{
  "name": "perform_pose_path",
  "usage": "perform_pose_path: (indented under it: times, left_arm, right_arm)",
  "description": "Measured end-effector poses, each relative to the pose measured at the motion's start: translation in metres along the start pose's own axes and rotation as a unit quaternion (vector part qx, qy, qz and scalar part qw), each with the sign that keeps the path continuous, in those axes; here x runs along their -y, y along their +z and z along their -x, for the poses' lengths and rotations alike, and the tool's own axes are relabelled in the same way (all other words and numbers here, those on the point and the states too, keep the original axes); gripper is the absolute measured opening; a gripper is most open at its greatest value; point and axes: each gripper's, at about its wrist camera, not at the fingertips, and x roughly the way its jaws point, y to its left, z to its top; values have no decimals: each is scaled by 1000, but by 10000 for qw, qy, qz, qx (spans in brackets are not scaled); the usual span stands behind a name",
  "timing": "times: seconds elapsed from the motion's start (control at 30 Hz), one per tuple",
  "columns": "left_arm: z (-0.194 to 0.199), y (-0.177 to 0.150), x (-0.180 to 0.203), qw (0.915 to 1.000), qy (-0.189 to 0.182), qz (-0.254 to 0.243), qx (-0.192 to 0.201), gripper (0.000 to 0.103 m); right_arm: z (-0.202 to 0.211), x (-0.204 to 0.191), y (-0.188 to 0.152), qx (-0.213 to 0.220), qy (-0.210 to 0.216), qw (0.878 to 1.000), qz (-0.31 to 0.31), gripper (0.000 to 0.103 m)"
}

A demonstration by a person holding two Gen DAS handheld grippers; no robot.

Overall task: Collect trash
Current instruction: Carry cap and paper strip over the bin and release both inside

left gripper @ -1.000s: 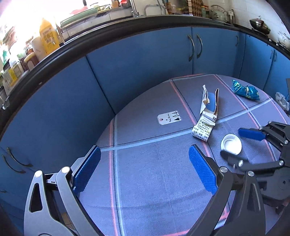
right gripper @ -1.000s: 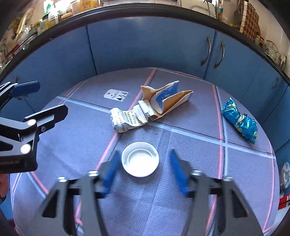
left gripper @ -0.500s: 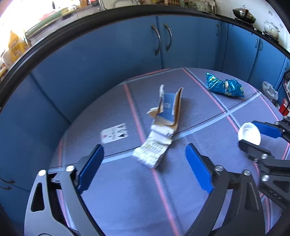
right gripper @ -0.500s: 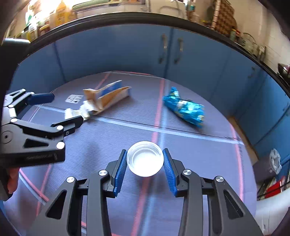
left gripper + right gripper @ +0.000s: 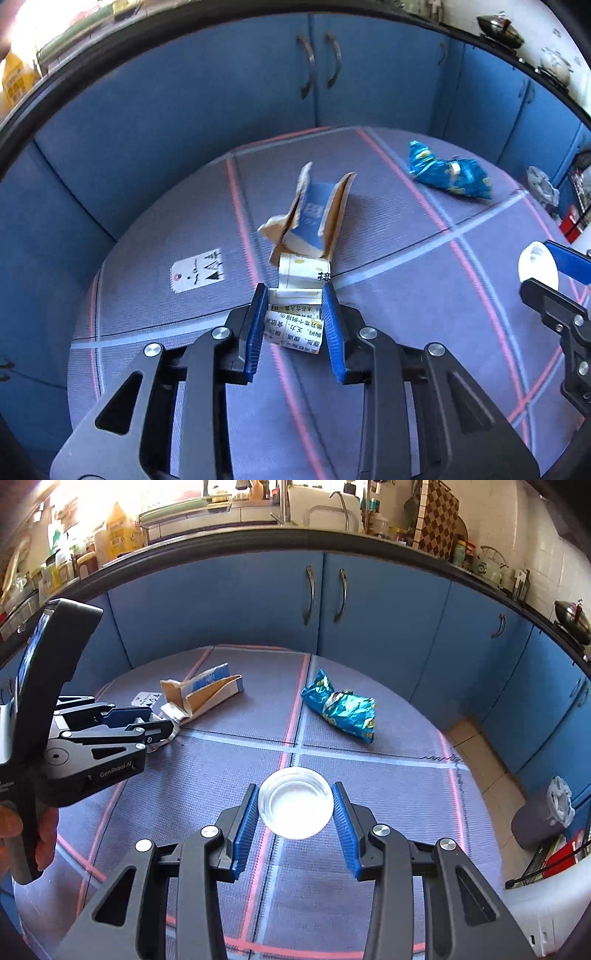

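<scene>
The left gripper (image 5: 294,295) is closed narrow on the folded leaflet (image 5: 294,325) lying on the mat (image 5: 388,295), its blue pads pressed to the paper's two edges; the print looks Chinese but is too small to read. The right gripper (image 5: 294,801) is clamped on a white lid (image 5: 294,803), held above the mat. Beyond lie a torn carton (image 5: 314,218) touching the leaflet, a blue wrapper (image 5: 341,710) and a small tag (image 5: 197,271). The left tool's body reads "GenRobot.AI".

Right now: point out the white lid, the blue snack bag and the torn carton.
white lid (image 5: 294,804), right wrist view, inner face.
blue snack bag (image 5: 341,712), right wrist view, crumpled middle.
torn carton (image 5: 312,216), left wrist view, blue panel.
</scene>
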Motion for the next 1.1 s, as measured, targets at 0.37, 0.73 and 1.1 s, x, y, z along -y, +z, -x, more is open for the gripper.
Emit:
perform_pose_path:
  times: [0.37, 0.73, 1.1]
  left_arm:
    - [55, -2, 77, 9962, -224, -741, 411, 31]
    - [83, 2, 160, 9875, -463, -1375, 615, 31]
    - [113, 8, 194, 9816, -842, -1572, 690, 31]
  right_arm:
    - [58, 41, -19, 264, -484, 9984, -142, 39]
    - [111, 104, -63, 337, -968, 9931, -576, 39]
    - [140, 144, -94, 464, -1082, 9876, -1036, 39]
